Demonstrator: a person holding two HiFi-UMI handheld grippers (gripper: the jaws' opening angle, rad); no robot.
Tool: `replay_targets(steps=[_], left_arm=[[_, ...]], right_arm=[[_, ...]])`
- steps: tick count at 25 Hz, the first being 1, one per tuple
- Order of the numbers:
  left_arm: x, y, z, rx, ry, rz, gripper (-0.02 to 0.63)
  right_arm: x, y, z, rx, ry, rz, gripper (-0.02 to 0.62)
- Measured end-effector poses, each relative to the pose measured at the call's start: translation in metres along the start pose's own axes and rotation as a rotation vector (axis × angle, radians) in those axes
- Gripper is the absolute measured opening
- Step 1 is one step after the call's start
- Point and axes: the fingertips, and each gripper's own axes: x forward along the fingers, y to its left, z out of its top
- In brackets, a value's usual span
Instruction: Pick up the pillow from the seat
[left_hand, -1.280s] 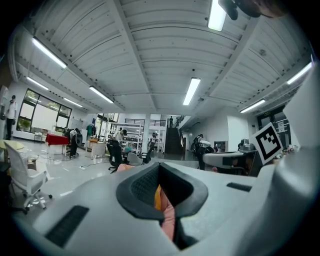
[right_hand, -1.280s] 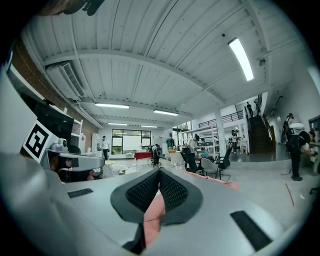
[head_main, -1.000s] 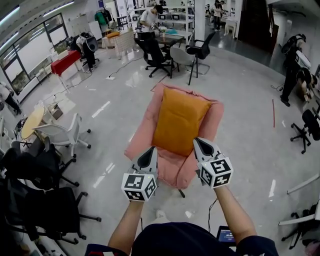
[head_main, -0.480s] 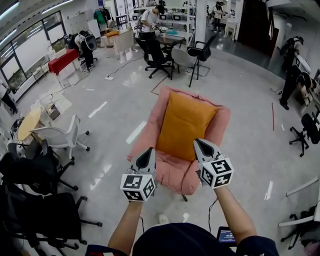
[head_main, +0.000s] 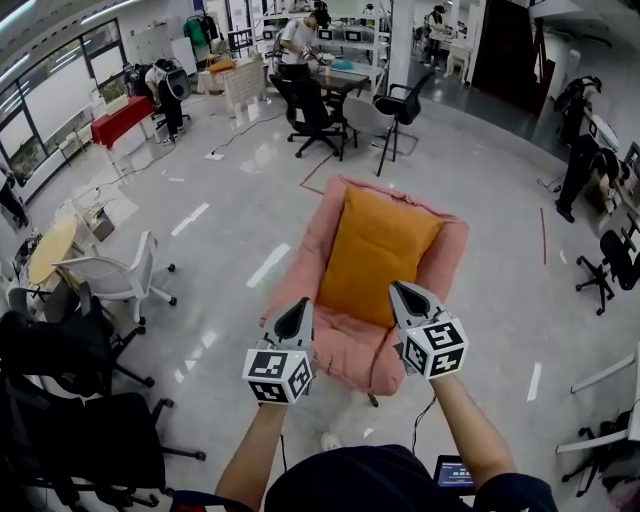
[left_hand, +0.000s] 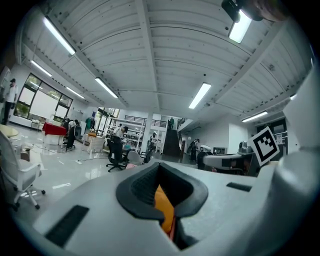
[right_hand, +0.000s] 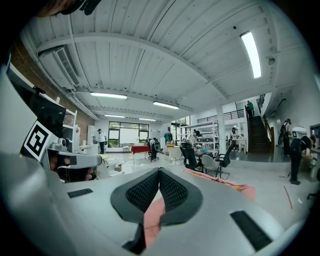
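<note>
An orange pillow (head_main: 378, 254) lies lengthwise on the seat and back of a pink armchair (head_main: 443, 262) in the head view. My left gripper (head_main: 301, 306) hangs shut by the chair's front left corner, short of the pillow. To the right, my right gripper (head_main: 401, 291) is also shut, just over the seat's front edge near the pillow's lower right corner. Neither holds anything. In the left gripper view a sliver of the orange pillow (left_hand: 164, 209) shows past the closed jaws. The right gripper view shows pink chair fabric (right_hand: 152, 217) past its jaws.
White and black office chairs (head_main: 110, 277) crowd the left side of the shiny grey floor (head_main: 215, 215). More chairs (head_main: 392, 104) and a desk with a person stand behind the armchair. People and chairs (head_main: 614, 255) are at the far right.
Both grippers and the camera have come closer to the armchair. The chair and pillow now sit slightly further right and larger in the head view. Both grippers stay shut.
</note>
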Motion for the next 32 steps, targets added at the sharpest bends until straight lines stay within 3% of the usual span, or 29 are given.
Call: replay_targets(steps=[8,32], left_arm=[[0.002,0.010,-0.010,-0.007,0.027,-0.016,0.003],[0.063,0.018,-0.004,0.011,0.033,-0.026,0.003]], right_arm=[[0.012,0.006,-0.007,0.011,0.017,-0.006,0.017],[0.051,-0.048,0.002,0.033,0.000,-0.027,0.017]])
